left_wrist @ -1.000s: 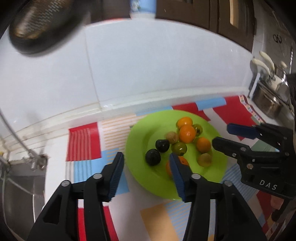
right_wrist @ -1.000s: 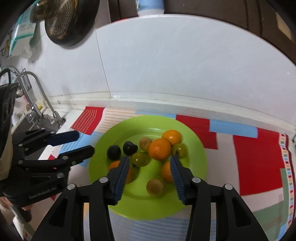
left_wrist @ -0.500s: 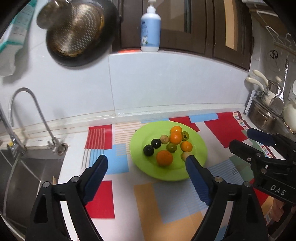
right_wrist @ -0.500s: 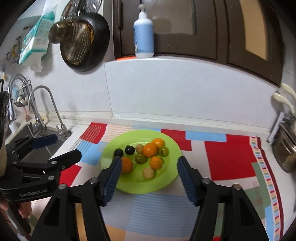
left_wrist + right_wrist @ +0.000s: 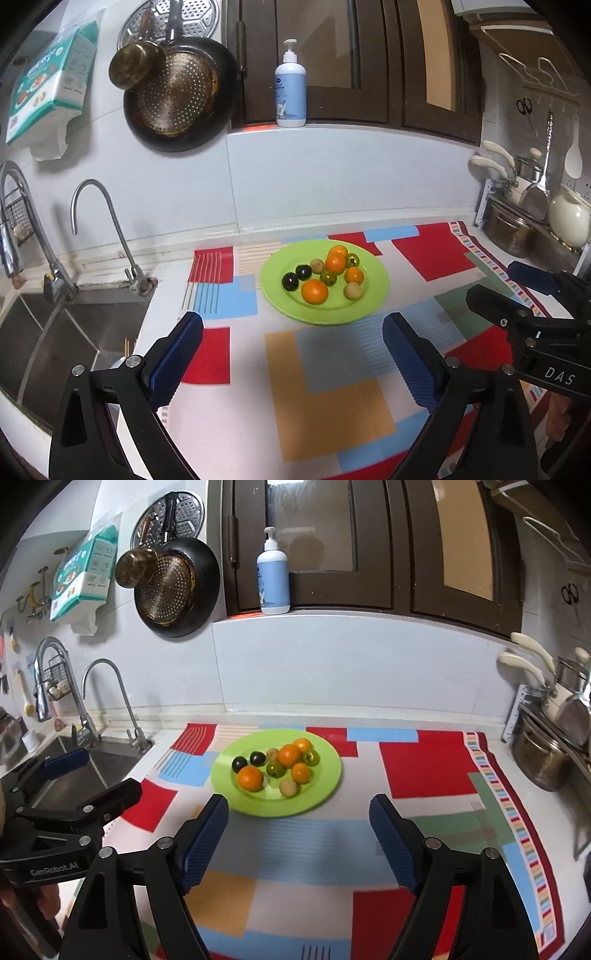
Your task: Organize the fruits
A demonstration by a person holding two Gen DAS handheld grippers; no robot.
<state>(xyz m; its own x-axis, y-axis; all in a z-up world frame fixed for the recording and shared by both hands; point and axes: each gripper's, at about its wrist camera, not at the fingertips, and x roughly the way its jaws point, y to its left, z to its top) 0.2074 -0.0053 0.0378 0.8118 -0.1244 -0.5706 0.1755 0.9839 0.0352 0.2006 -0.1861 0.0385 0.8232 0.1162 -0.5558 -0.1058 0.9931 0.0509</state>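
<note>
A lime green plate [image 5: 373,295] [image 5: 328,775] rests on a patchwork mat and carries several fruits: oranges [image 5: 314,291] [image 5: 250,779], two dark plums [image 5: 290,281] [image 5: 239,763], green ones [image 5: 328,277] and pale yellow ones [image 5: 288,787]. My left gripper [image 5: 291,338] hangs well back from the plate, its jaws opening, nothing between them. Back from the plate too, my right gripper [image 5: 298,812] has its jaws opening and empty. Each gripper shows at the edge of the other's view: the right gripper [image 5: 517,291], the left gripper [image 5: 96,775].
A steel sink [image 5: 55,325] with two taps [image 5: 96,221] lies left of the mat [image 5: 332,406]. Pots [image 5: 509,229] and utensils crowd the right end. A pan [image 5: 177,99] hangs on the wall and a soap bottle [image 5: 291,88] stands on the ledge.
Both grippers pulled back and up from the plate and spread their jaws wider. One second ago the fingers hung close over the fruits; now the whole plate lies ahead of them.
</note>
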